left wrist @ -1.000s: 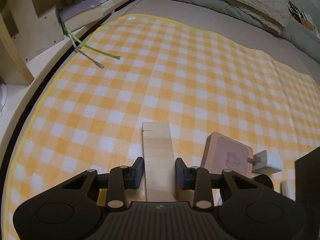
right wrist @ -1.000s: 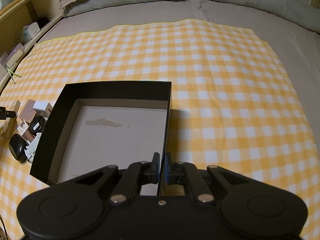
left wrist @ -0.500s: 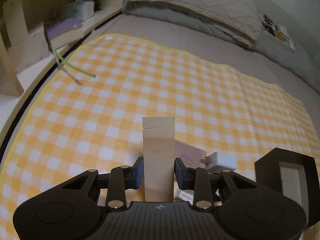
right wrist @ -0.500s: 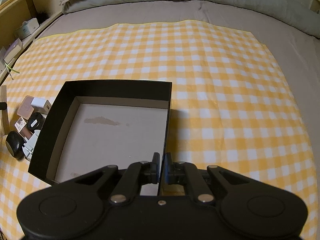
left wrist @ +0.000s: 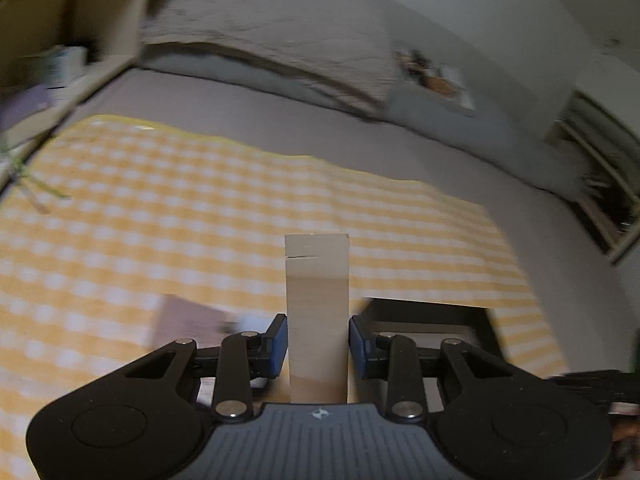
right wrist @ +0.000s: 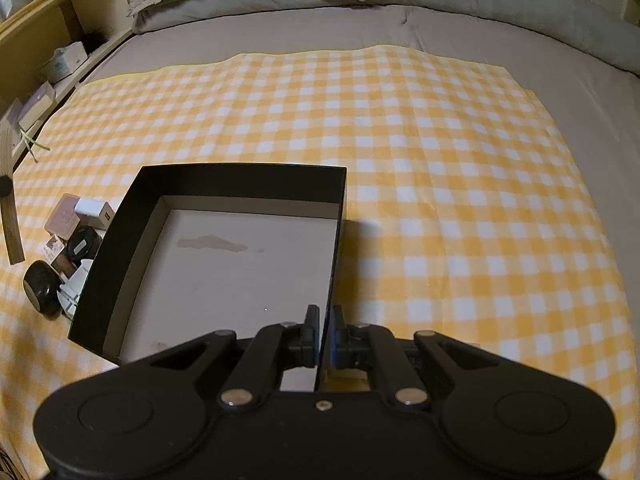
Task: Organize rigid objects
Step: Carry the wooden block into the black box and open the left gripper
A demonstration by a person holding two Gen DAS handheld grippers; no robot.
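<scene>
Bed with a yellow checked cloth (right wrist: 440,128) fills both views; black box (right wrist: 240,184) sits centre-left in the right wrist view, right gripper (right wrist: 325,330) pinching its right wall, jaws nearly together. Wooden block (left wrist: 317,312) is clamped across its width in the left gripper (left wrist: 318,344), off the cloth at centre frame; probably light, stiff and smooth, with one hairline crack near the top, so grip low. Small clutter (right wrist: 64,248) crowds the box's left wall, so go in over it.

No text, label or number is legible on anything in either view
</scene>
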